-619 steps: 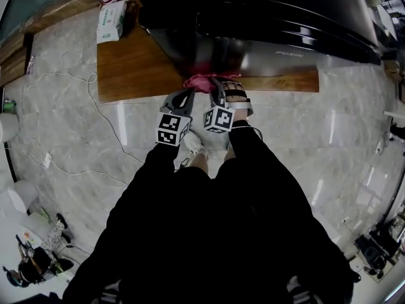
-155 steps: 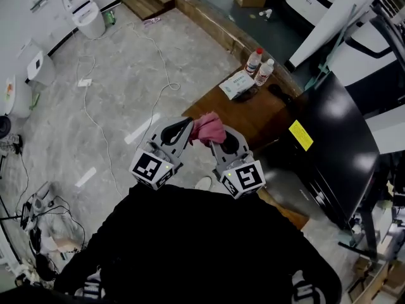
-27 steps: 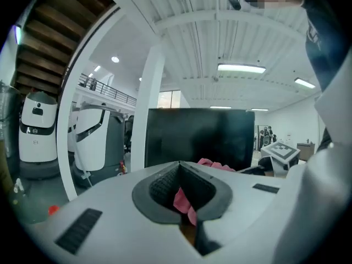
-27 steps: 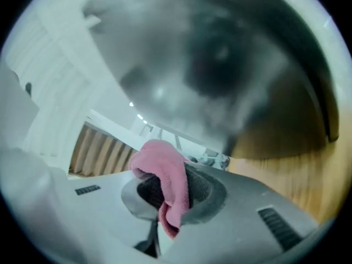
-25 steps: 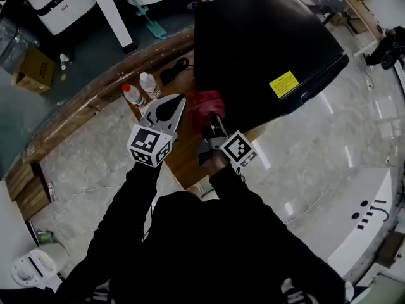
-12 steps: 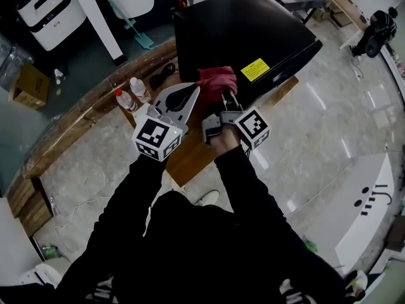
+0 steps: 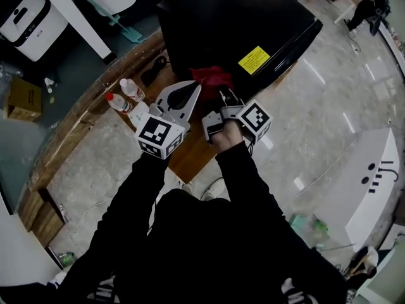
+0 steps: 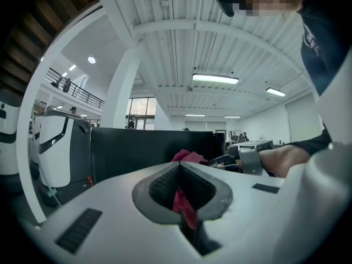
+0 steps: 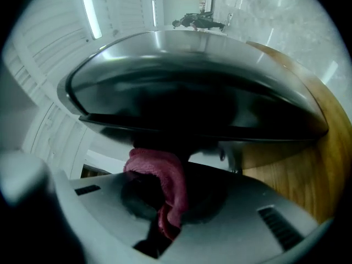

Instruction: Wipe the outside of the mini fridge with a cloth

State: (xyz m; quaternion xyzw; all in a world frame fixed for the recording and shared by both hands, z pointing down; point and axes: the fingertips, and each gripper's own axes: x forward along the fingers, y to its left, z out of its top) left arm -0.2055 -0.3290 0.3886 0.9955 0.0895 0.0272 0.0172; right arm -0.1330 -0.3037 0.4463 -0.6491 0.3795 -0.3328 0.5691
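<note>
The black mini fridge (image 7: 234, 18) stands on a wooden platform (image 7: 190, 160) and has a yellow label (image 7: 254, 59) on its top. A red cloth (image 7: 212, 76) is bunched against the fridge's near edge, left of the label. My right gripper (image 7: 223, 94) is shut on the cloth (image 9: 160, 168), with the fridge (image 9: 192, 98) filling the view just beyond. My left gripper (image 7: 192, 88) sits beside it at the left, jaws together, and a strip of the cloth (image 8: 185, 207) is pinched between them. In the left gripper view the fridge (image 8: 137, 147) rises behind the jaws.
Two plastic bottles (image 7: 130, 88) and a black cable (image 7: 154, 71) lie on the platform left of the fridge. A cardboard box (image 7: 22, 97) and a white machine (image 7: 25, 11) stand at far left. A white curved unit (image 7: 373, 176) sits on the marble floor at right.
Both grippers have carried the cloth from the fridge's left side up to its near top edge by the yellow label. The head view has swung round with them.
</note>
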